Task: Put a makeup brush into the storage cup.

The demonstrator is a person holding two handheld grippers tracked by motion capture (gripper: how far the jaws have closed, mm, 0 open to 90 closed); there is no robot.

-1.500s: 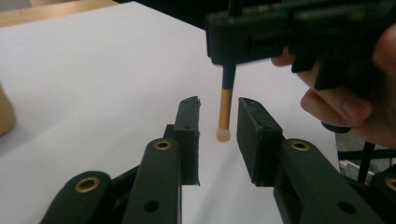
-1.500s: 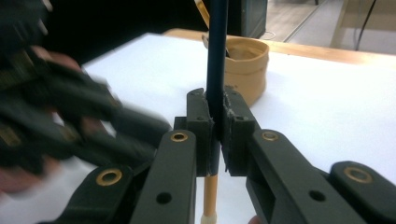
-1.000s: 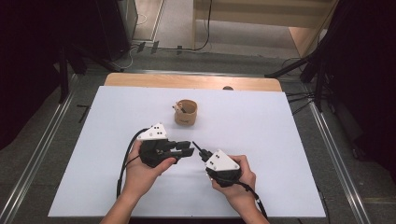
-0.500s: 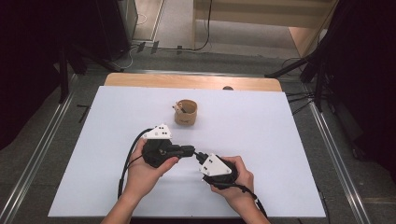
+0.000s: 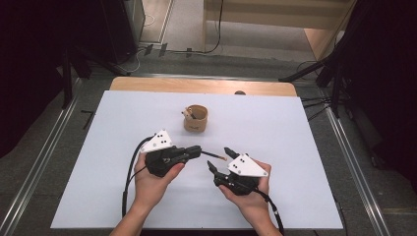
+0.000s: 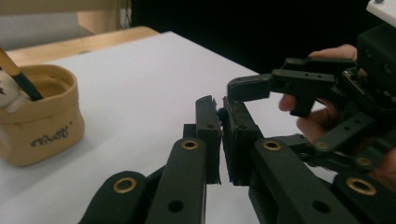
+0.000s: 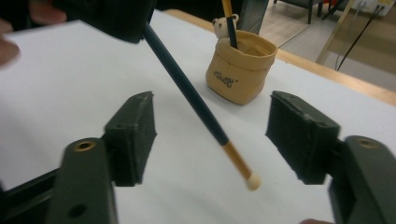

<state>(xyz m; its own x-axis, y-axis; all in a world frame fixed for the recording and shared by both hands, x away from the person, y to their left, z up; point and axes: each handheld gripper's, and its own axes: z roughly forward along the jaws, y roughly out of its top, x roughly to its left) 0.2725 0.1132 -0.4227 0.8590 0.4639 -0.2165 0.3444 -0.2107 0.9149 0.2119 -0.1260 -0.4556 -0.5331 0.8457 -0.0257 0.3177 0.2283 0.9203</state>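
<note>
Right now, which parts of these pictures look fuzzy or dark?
Right gripper view: near jaws blurred, pencil and pouch sharper. Left gripper view: its jaws fairly sharp, pouch soft, background black. High view: table evenly lit, corners dark.

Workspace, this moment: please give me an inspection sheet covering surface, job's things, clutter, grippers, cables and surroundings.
Surface: white sheet over a wooden table.
Job's things: dark pencil with an orange, white-tipped end; tan pouch holder with another pencil and a small bear figure inside.
Clutter: nothing seen.
Grippers: left gripper shut on the pencil; right gripper open, jaws just opened, pencil between them untouched.
Cables: black cable loops from the left gripper; another trails from the right.
Surroundings: grey floor, dark stands at both sides.
</note>
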